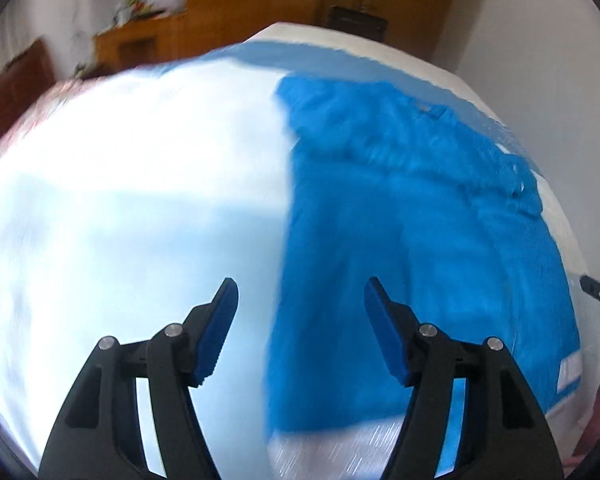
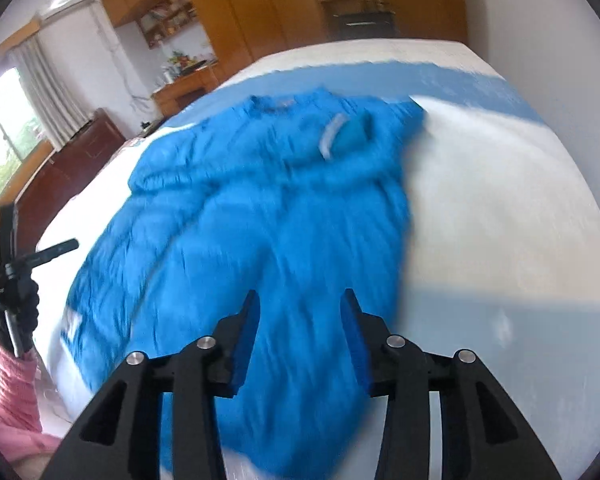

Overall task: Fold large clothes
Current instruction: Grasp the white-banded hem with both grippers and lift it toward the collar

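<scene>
Nearest to me, my left gripper [image 1: 300, 312] hangs with its blue pads [image 1: 216, 332] spread wide and nothing between them, poised over the straight edge where the blue garment [image 1: 400, 240] meets the pale bedspread [image 1: 120, 220]. My right gripper [image 2: 300, 324] is open too, though by a narrower gap, and it holds nothing; it hovers above the lower part of the same blue garment [image 2: 260, 220], and I cannot tell from the blur whether its tips brush the cloth. Beyond my fingers the garment lies spread on the bed, its long side edge looking straight and doubled, with fabric bunched across the upper part near the collar. I judge that the first fold or two are in, and that what remains is to smooth the crumpled top and bring the piece over itself into a compact packet. Further up, the right view shows a whitish strip [image 2: 332, 134] near the neck, likely a label, too smeared to read. A pale patch [image 1: 570, 372] sits near the hem in the left view; any writing on it is illegible. Off to the side my own gloved hand [image 2: 16, 308] grips the other tool's handle. Farthest away stand wooden cabinets [image 2: 236, 20] and a window [image 2: 8, 136]; no brand name is readable anywhere.
</scene>
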Available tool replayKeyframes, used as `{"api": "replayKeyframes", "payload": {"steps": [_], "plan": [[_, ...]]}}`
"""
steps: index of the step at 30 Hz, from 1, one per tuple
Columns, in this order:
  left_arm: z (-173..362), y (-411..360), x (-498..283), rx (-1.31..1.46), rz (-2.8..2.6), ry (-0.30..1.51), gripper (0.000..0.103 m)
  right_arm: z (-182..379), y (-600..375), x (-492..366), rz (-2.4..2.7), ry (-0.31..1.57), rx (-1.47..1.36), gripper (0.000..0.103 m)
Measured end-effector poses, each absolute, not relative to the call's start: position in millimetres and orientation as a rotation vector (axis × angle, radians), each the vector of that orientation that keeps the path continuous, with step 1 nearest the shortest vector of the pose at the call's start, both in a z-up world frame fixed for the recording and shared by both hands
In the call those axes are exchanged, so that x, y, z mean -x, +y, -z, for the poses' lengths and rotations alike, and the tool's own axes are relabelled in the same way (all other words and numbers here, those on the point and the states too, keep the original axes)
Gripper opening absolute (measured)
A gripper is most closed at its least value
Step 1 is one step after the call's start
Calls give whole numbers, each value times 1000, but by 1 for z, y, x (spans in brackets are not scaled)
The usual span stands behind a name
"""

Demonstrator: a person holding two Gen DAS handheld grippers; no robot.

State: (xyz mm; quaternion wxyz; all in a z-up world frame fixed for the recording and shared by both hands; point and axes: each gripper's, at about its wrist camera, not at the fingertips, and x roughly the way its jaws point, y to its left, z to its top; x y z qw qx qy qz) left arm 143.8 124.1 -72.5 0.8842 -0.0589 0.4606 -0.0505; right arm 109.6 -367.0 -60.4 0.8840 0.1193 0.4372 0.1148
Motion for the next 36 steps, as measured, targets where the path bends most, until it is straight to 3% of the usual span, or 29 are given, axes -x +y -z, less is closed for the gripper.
{"api": "replayKeyframes", "payload": {"steps": [3,8,17,18,19,21,22,23,26,36], "plan": [[89,139,-114,181,92,988,66,75,-373,-72,-228,938,-307,49],[115,149,-78,359,176,1015,67,95,-367,-32,-286,974,-387,49],[120,130,-66,364,219,982,70,115,-347,-19,-337,985,-425,52],[120,127,-66,381,245,984,70,117,-345,-20,-332,982,-428,51],[121,123,-68,412,277,988,69,118,-344,-22,-324,978,-430,41],[120,115,-69,401,257,984,60,118,-344,-25,-322,977,-447,28],[120,114,-71,398,244,984,51,119,-345,-25,-329,975,-461,22],[121,114,-71,407,230,983,38,118,-346,-25,-333,971,-469,19],[119,122,-68,441,211,962,16,111,-350,-22,-354,949,-476,12],[93,130,-28,472,279,905,11,90,-355,17,-420,902,-414,10]]}}
